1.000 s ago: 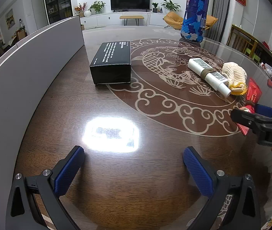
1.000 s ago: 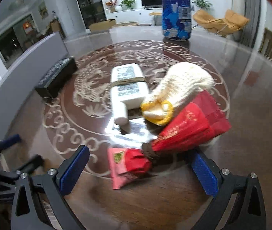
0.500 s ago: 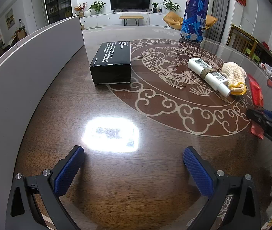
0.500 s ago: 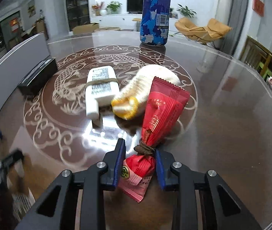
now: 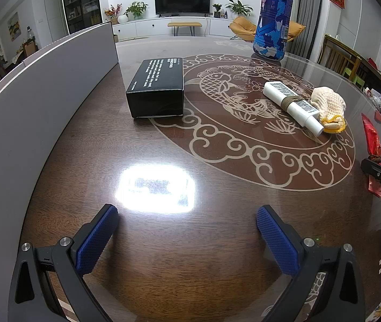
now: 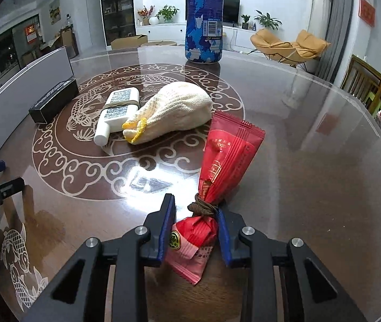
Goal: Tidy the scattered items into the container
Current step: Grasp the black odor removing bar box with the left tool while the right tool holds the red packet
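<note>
- While clamped on the red packet [image 6: 228, 158], stood almost shut: right gripper [image 6: 196, 205], both blue pads pressed on the lower part of the packet, just under the brown cord [image 6: 206, 209] tied around its neck.
- Had just been closing its jaws, with the packet between them.
- Held the packet at the near right rim of the fish inlay [image 5: 230, 86] on the table [image 6: 311, 187], with the long upper end leaning away toward the inlay and the pink lower end hanging out below the pads.
- Could not tell if the pink end touched the glass top.
- Kept the left gripper [image 5: 187, 210] wide open, nothing between its pads, above bare wood on the near left side of the inlay.
- Lay inside the inlay, on its right half: white bottle [image 6: 118, 112] with a brown band around the middle, cap toward the cameras.
- Lay just beside the bottle and touching it, also inside the inlay: cream knitted glove [image 6: 179, 107] with a yellow cuff.
- Rested flat at the left edge of the inlay: black box [image 5: 158, 86] with white print on top.
- Stood upright at the far rim of the inlay: tall blue patterned canister [image 5: 273, 16].
- Ran along the table well left of the inlay, just behind the black box: long grey wall [image 5: 43, 94].
- Could not tell whether that wall belonged to the container.
</note>
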A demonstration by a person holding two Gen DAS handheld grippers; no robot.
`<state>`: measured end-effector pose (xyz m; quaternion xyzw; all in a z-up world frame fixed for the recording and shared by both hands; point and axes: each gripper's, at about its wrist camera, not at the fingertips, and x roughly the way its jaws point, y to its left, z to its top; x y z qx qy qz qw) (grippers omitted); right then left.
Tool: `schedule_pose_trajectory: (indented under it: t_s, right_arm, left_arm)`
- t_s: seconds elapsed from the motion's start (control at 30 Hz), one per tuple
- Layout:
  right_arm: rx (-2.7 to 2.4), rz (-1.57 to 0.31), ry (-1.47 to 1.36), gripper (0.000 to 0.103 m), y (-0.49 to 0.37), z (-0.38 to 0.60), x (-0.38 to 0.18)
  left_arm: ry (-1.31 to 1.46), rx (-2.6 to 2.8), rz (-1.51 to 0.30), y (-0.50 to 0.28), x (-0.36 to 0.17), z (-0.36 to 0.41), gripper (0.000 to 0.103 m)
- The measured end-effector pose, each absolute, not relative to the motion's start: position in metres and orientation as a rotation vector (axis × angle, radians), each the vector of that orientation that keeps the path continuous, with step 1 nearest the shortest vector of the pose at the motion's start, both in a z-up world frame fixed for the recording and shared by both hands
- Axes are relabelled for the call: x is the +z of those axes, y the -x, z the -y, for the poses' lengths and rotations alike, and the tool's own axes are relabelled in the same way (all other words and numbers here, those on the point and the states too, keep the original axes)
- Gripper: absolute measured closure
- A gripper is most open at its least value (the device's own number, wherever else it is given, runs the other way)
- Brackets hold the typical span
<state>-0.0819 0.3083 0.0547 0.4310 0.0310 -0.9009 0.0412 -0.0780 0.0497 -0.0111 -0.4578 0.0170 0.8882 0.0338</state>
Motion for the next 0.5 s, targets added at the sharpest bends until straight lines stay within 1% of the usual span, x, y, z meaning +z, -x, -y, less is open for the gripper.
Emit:
schedule_pose_trajectory:
  t_s: [0.5]
  right_arm:
    - [-2.755, -0.08, -1.318, 0.07, 0.0815, -0.3095, 0.0548]
  left_arm:
    - [1.421, 2.744, -0.044, 0.0808, -0.0109, -0.0485, 0.0]
